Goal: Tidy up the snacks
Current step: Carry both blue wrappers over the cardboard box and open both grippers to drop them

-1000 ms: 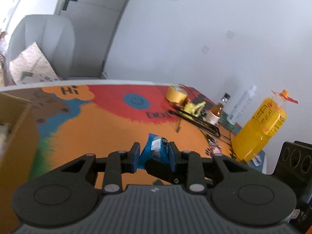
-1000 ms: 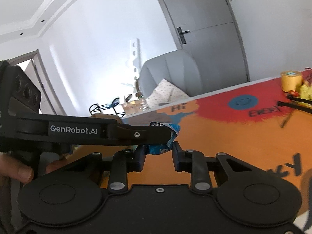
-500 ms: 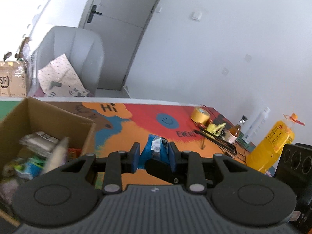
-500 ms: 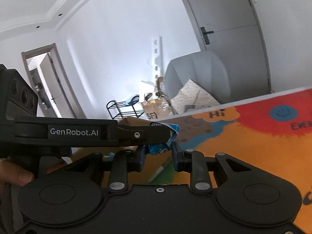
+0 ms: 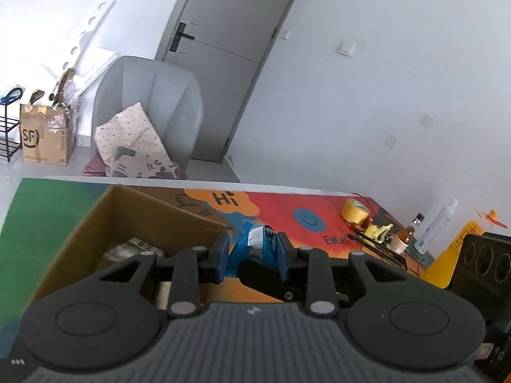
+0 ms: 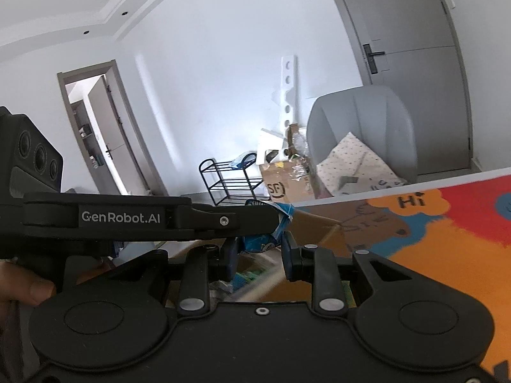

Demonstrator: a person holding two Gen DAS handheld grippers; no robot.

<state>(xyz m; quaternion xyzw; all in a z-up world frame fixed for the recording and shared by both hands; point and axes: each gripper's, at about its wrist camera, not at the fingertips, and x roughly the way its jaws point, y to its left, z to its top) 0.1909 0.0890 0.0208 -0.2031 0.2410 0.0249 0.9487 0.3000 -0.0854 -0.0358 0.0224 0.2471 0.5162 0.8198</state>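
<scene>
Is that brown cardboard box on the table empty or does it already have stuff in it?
Not empty. The cardboard box stands open at the top, and packets lie at its bottom. How full it is cannot be told; the claws hide much of the inside.

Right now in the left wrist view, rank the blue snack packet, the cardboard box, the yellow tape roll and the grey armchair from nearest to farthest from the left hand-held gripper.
1. Blue snack packet: between the left hand-held gripper fingers.
2. Cardboard box: just ahead, on the left.
3. Yellow tape roll: farther back on the table, right.
4. Grey armchair: beyond the table's far edge, left.
</scene>
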